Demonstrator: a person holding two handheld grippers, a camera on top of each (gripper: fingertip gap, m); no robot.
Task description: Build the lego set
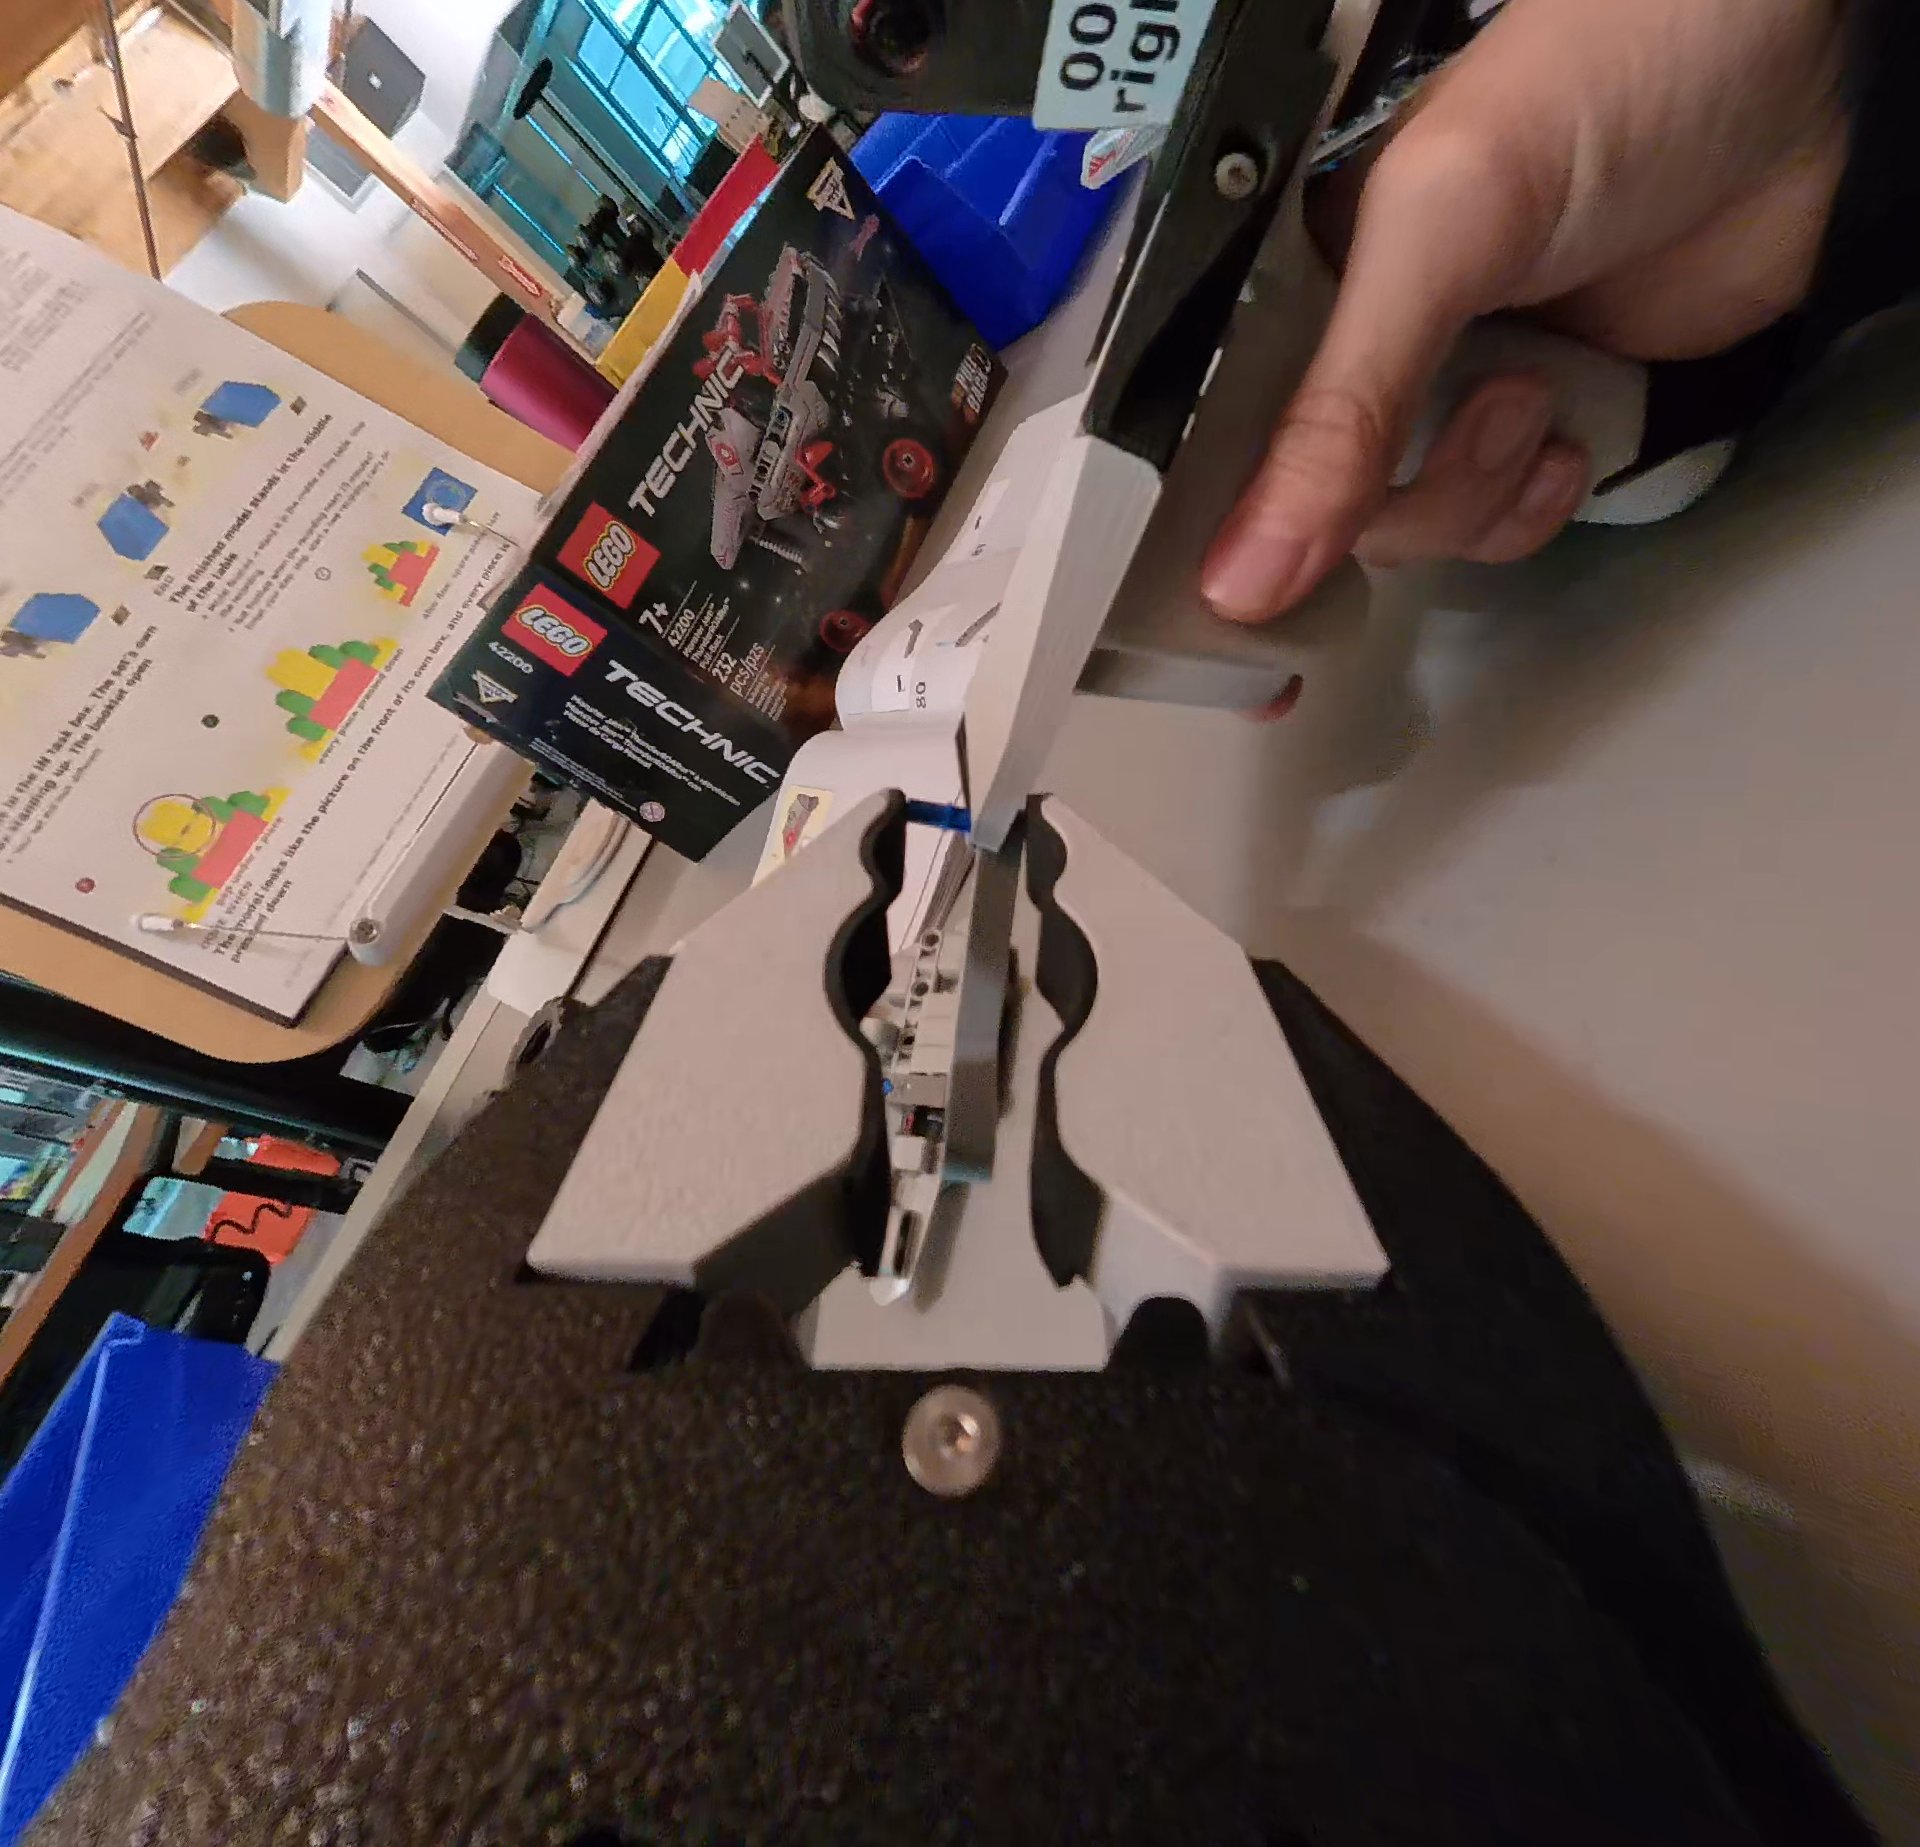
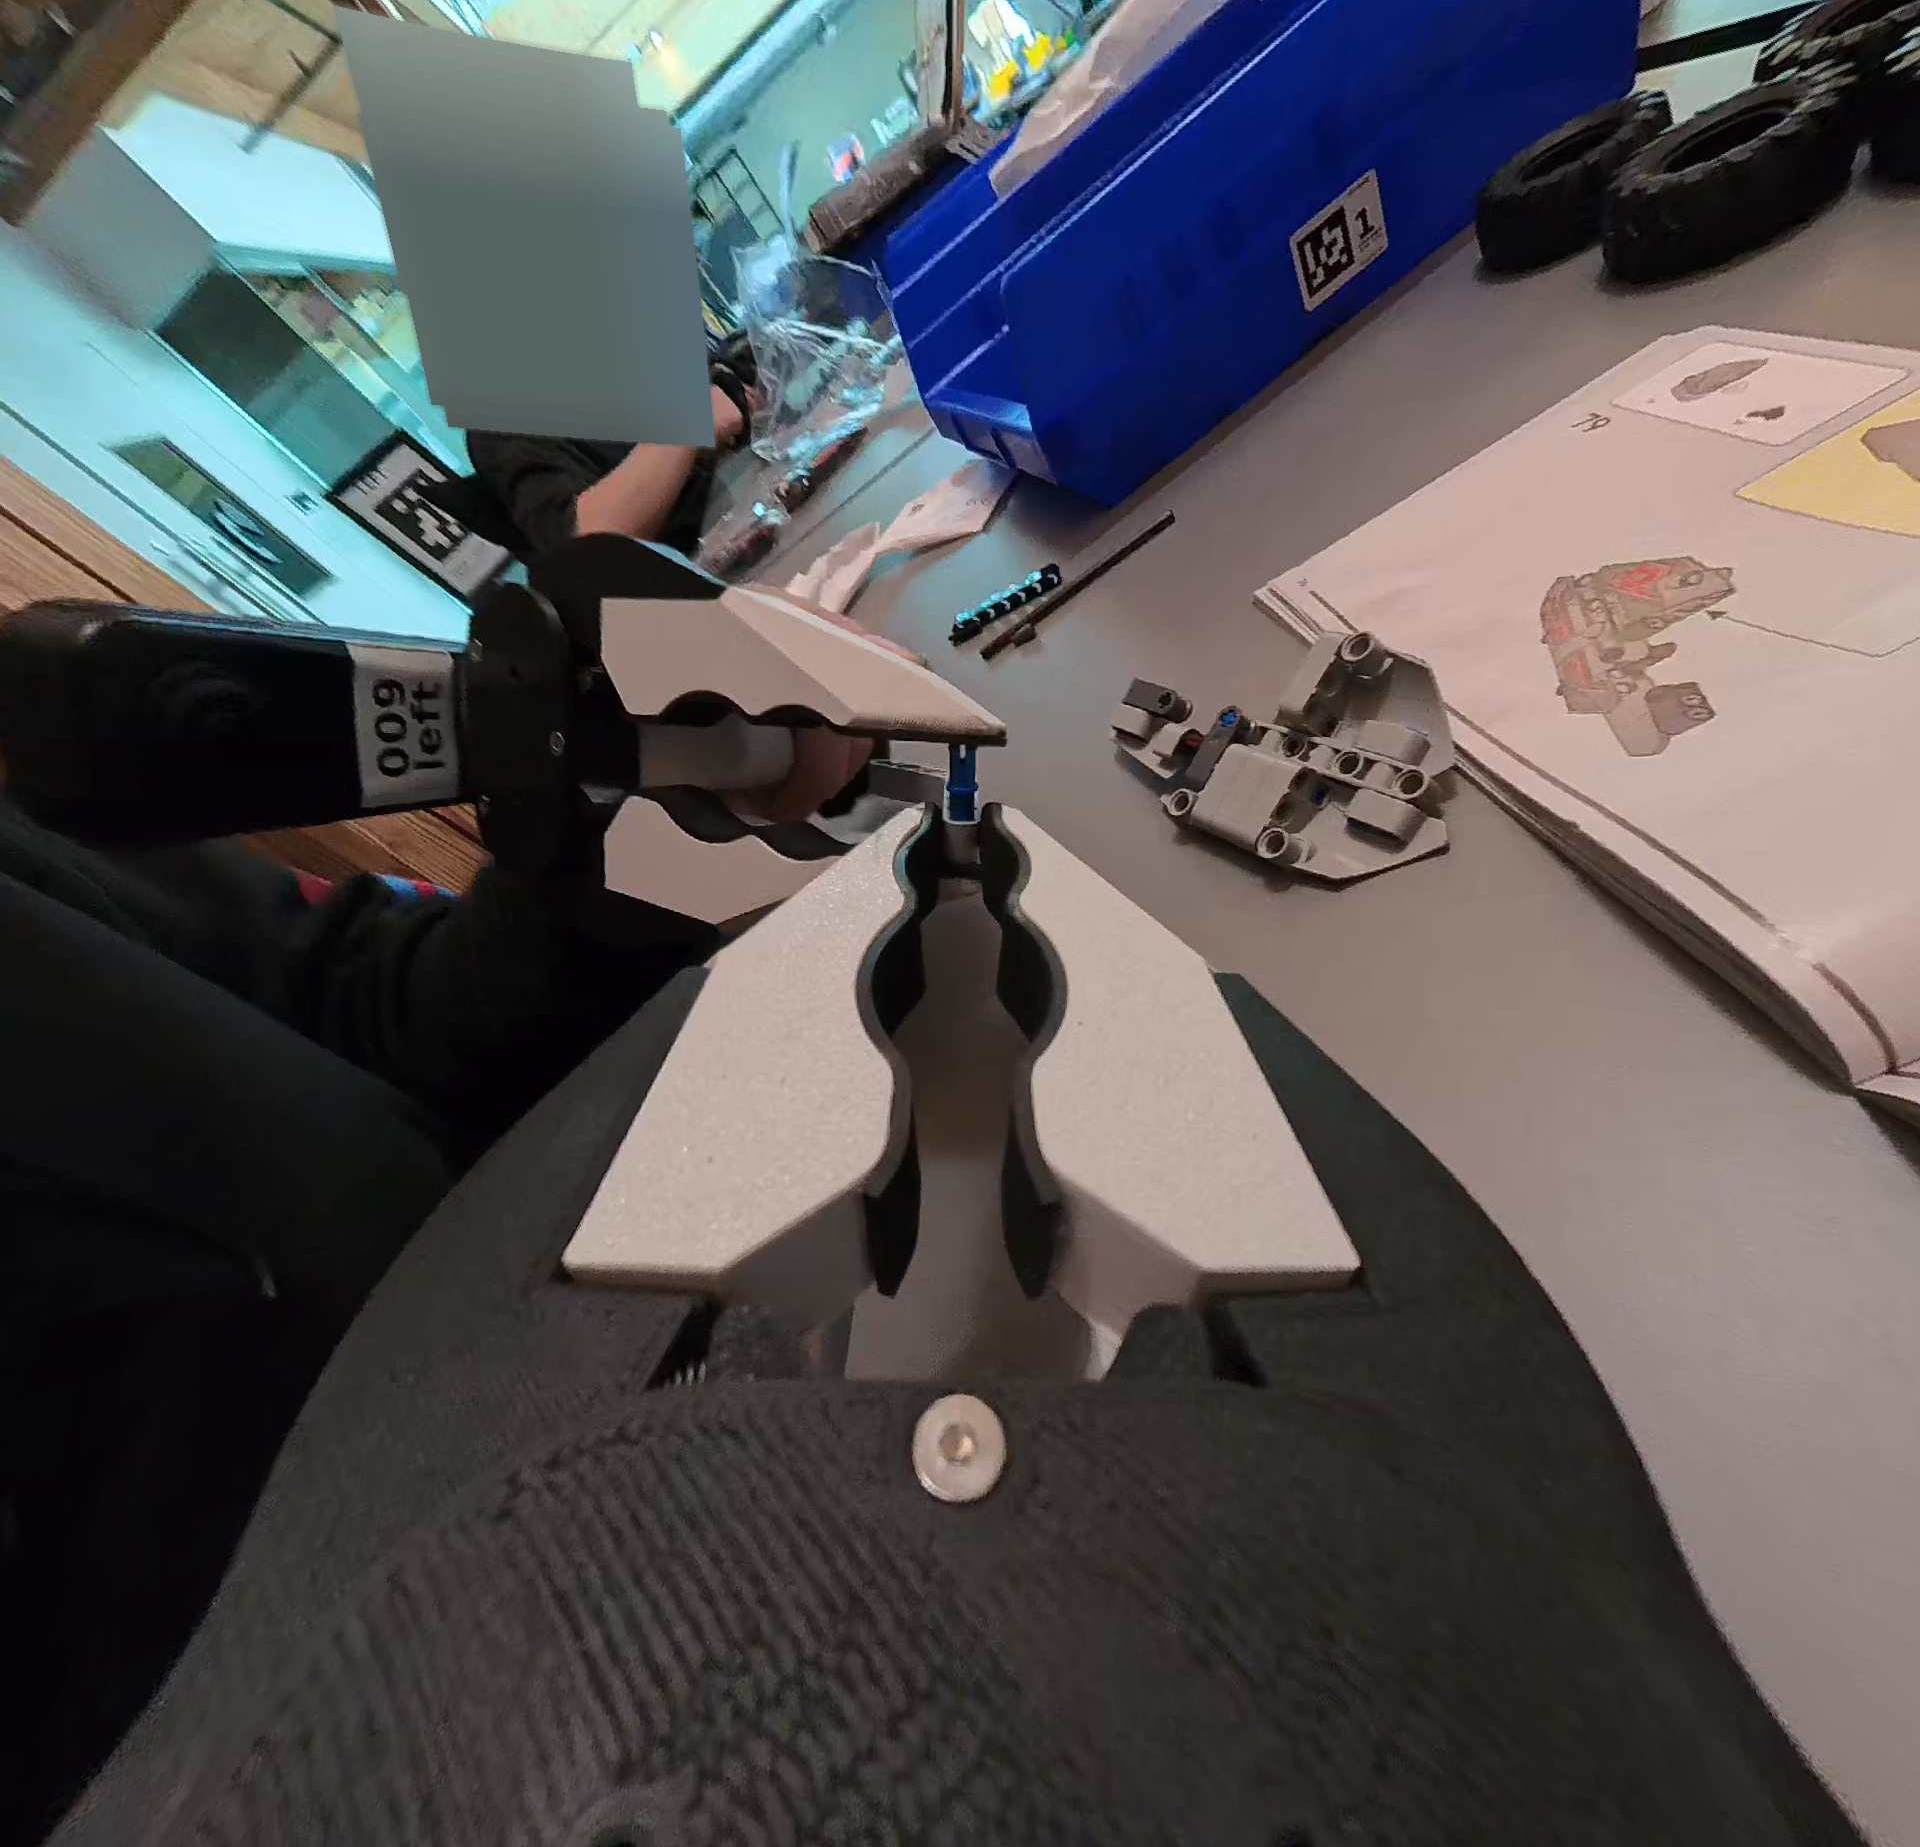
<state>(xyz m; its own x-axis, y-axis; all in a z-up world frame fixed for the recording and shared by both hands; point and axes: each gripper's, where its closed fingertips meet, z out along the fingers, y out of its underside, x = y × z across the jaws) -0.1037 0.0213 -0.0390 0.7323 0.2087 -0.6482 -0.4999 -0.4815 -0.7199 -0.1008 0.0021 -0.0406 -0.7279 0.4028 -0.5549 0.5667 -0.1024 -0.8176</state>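
My left gripper (image 1: 961,862) is shut on a grey Lego assembly (image 1: 956,1049), held edge-on between its jaws. My right gripper (image 2: 961,826) is shut on a small blue pin (image 2: 961,784), whose free end touches the grey assembly (image 2: 896,774) at the left gripper's (image 2: 914,779) tips. In the left wrist view the right gripper (image 1: 992,810) comes down from above with the blue pin (image 1: 935,813) at the assembly's top edge. A second grey sub-assembly (image 2: 1288,769) lies on the table.
An open instruction booklet (image 2: 1662,706) lies right of the sub-assembly. A blue bin (image 2: 1195,270) and black tyres (image 2: 1683,176) stand behind. A black axle (image 2: 1081,582) and a black beam (image 2: 1003,608) lie near. The Lego box (image 1: 727,509) and an instruction sheet (image 1: 208,602) stand left. My left and right fingertips are right by each other.
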